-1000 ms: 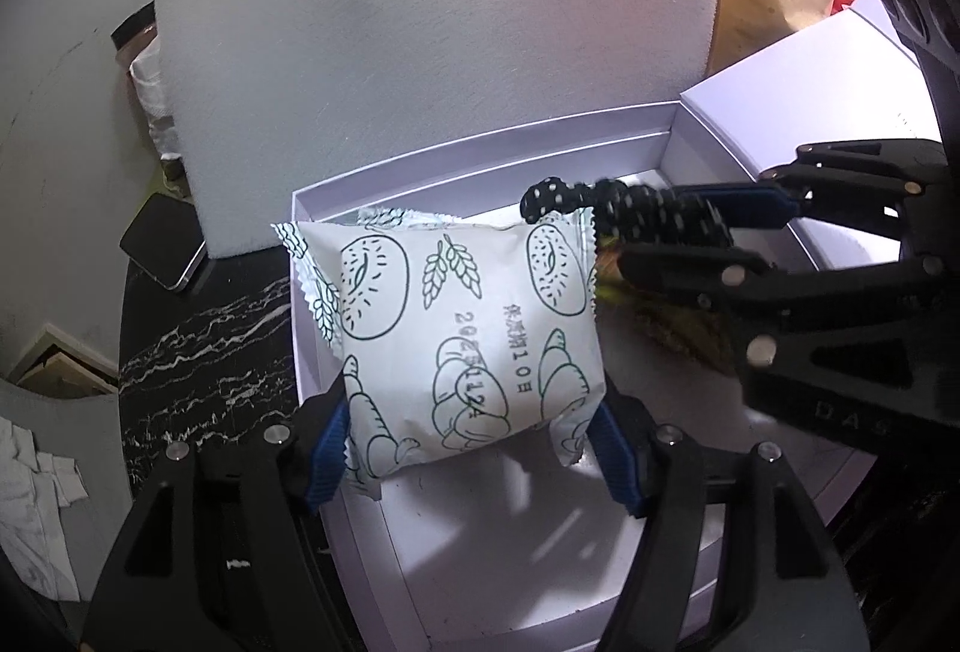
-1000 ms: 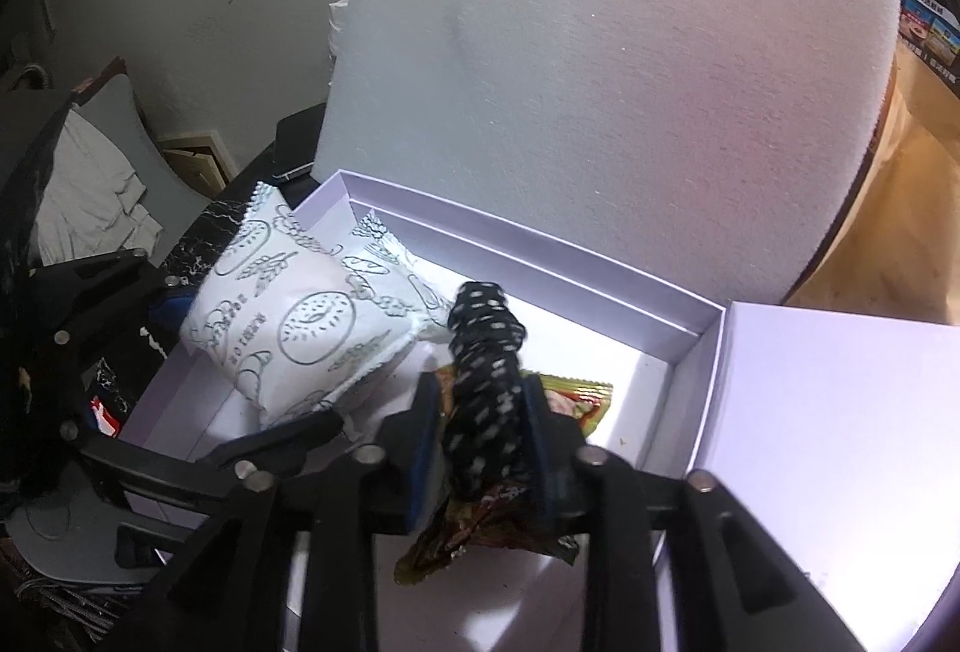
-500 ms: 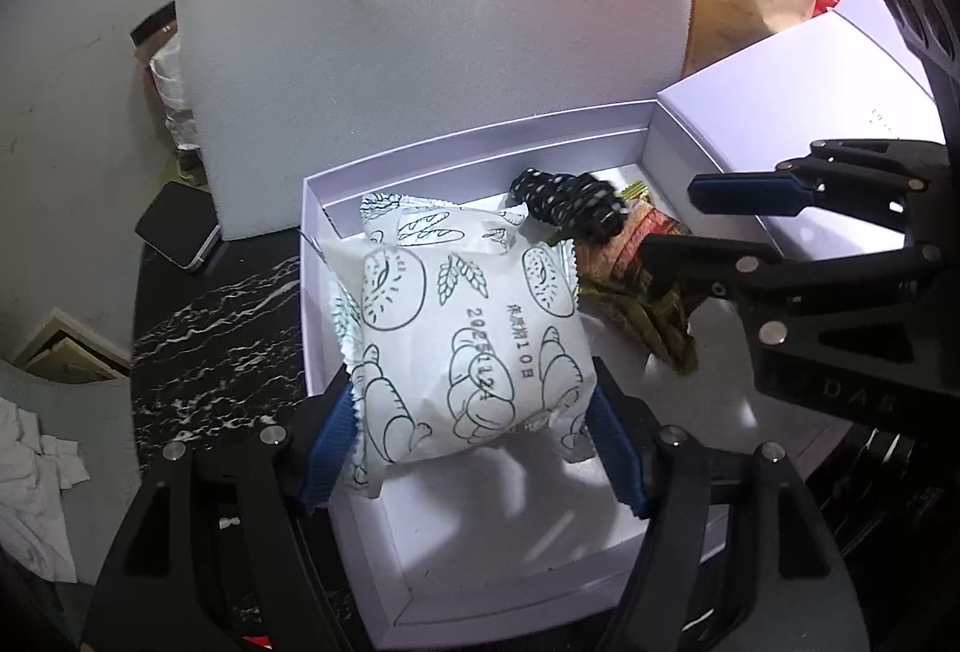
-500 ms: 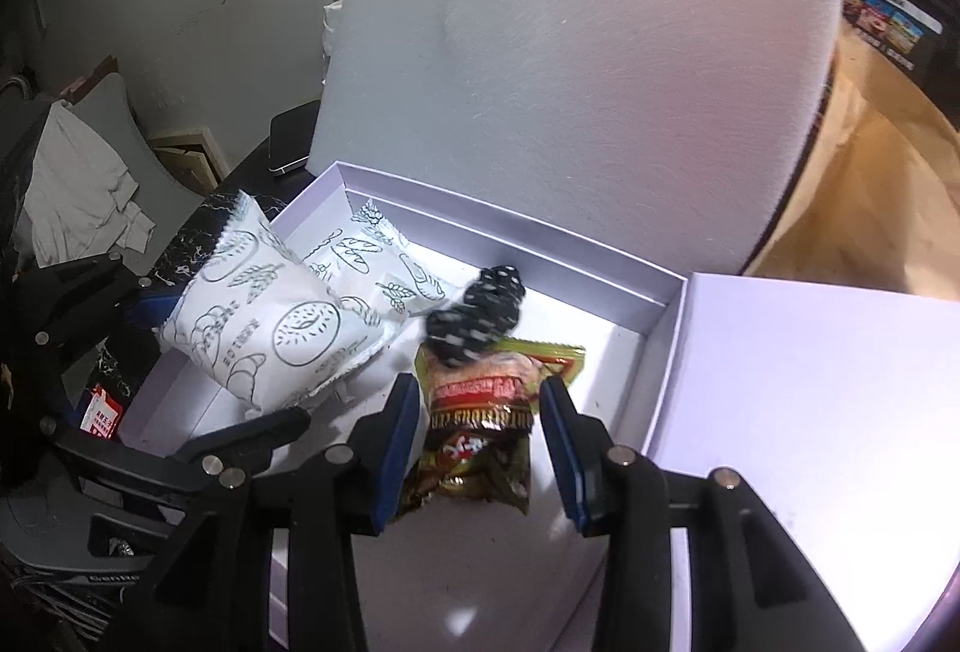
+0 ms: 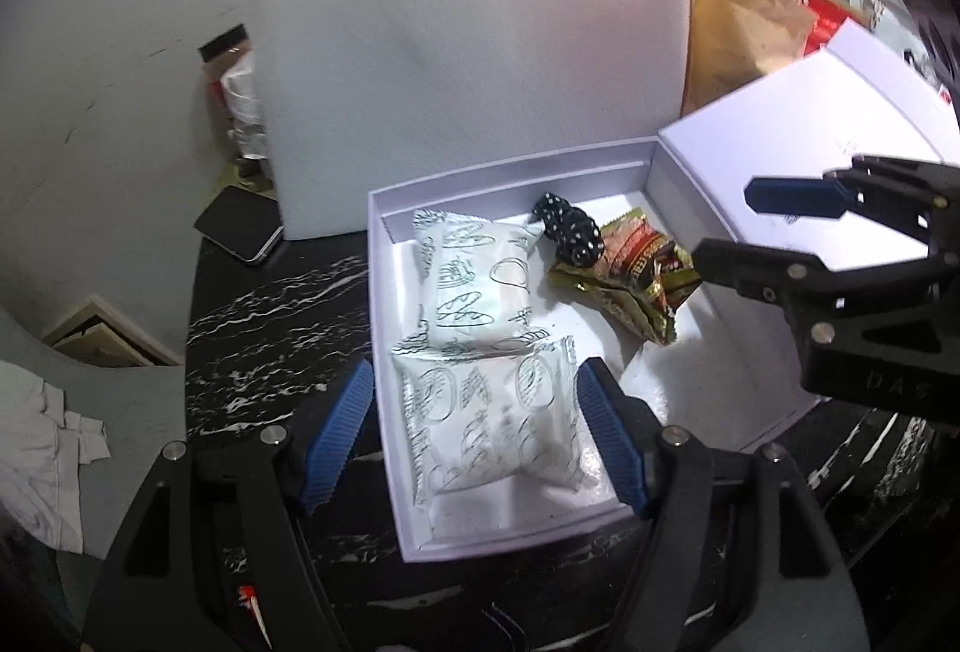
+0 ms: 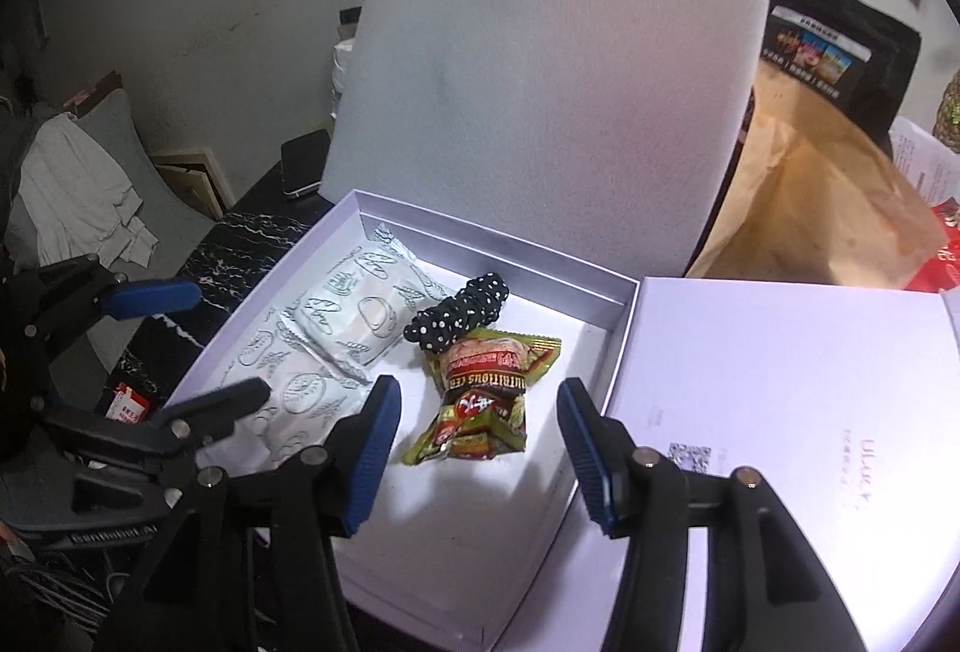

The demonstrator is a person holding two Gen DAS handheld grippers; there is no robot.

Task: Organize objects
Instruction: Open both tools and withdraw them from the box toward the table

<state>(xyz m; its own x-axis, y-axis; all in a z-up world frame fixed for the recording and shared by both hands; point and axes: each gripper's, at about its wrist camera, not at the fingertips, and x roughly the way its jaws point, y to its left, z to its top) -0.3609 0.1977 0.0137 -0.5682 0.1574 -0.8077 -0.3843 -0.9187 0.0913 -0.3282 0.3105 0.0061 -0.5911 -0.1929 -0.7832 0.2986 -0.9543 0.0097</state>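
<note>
On the black marbled tabletop (image 5: 270, 316) at the far left lies a dark phone (image 5: 240, 233), partly tucked under a tall white foam slab (image 5: 474, 69) that stands upright behind the white box (image 5: 384, 352). Inside that box, along its left wall, two white bread packets printed with green drawings lie end to end: the far packet (image 5: 477, 286) near the back wall and the near packet (image 5: 492, 427) just in front of it, their edges overlapping. The left gripper (image 5: 477, 442) sits with its blue-padded jaws spread wide on either side of the near packet, and a gap shows on each side, so nothing is being gripped. Right of the far packet rests a black polka-dot scrunchie (image 6: 459, 313), touching the top of a green and red snack wrapper (image 6: 486, 394) that lies near the middle of the box floor. The right gripper (image 6: 477, 442) hangs over the near end of the wrapper, jaws wide apart and holding nothing. Further right, the box lid (image 6: 780, 412) lies open and flat beside the box, with a brown paper bag (image 6: 828, 208) behind it
</note>
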